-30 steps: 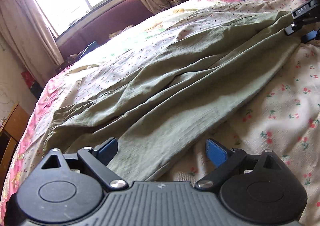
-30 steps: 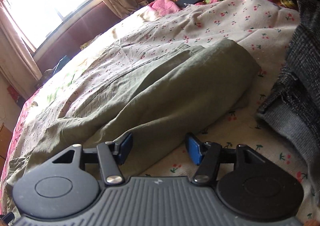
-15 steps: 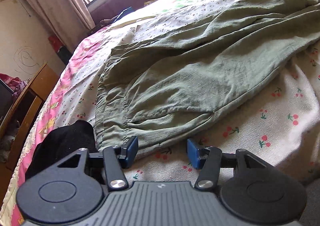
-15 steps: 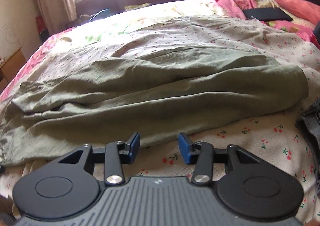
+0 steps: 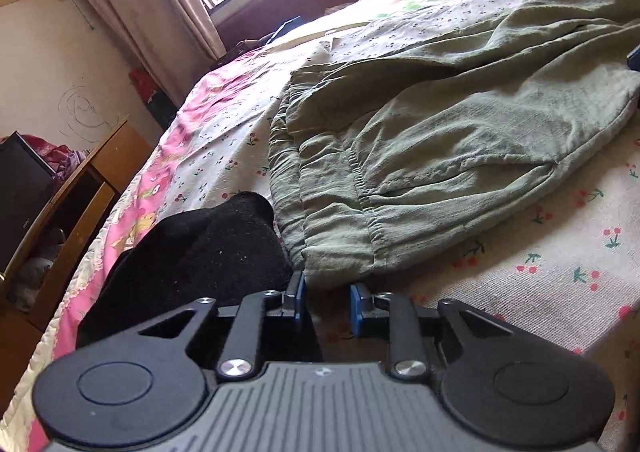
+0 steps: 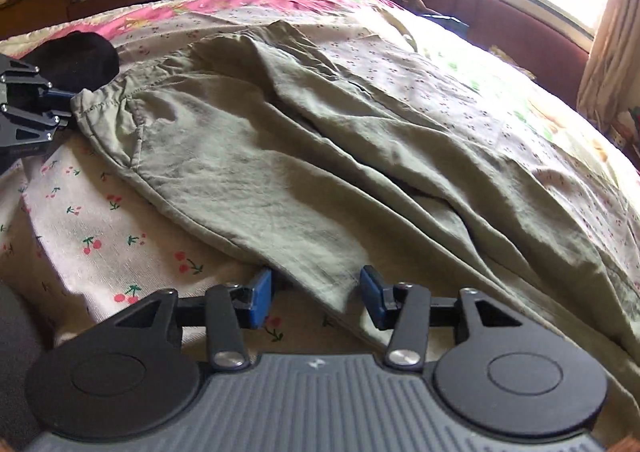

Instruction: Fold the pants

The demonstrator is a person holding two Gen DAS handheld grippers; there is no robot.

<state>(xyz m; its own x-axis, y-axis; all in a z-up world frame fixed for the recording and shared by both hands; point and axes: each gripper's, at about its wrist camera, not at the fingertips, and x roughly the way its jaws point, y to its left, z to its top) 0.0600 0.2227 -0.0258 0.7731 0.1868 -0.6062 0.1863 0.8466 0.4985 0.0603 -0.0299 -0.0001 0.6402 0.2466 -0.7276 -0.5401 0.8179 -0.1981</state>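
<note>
Green pants (image 5: 460, 156) lie spread on the cherry-print bed sheet (image 5: 560, 260), with the gathered waistband (image 5: 332, 220) nearest in the left wrist view. My left gripper (image 5: 328, 302) sits low at the waistband's near corner. Its jaws are closing, with a gap still between the blue pads and the hem just ahead of the tips. From the right wrist view, the left gripper (image 6: 66, 108) touches that corner. My right gripper (image 6: 316, 296) straddles the near folded edge of the pants (image 6: 320, 180). Its jaws are opening, and the cloth between them is not pinched.
A black garment (image 5: 200, 252) lies beside the waistband, right against my left gripper. The pink bed edge (image 5: 132, 220) drops toward a wooden cabinet (image 5: 80, 180). A maroon padded bench (image 6: 500, 16) and curtained window run along the bed's far side.
My left gripper slid along the pants to the waistband corner and its jaws narrowed. My right gripper rolled and swung from the folded hem end to the leg's near edge.
</note>
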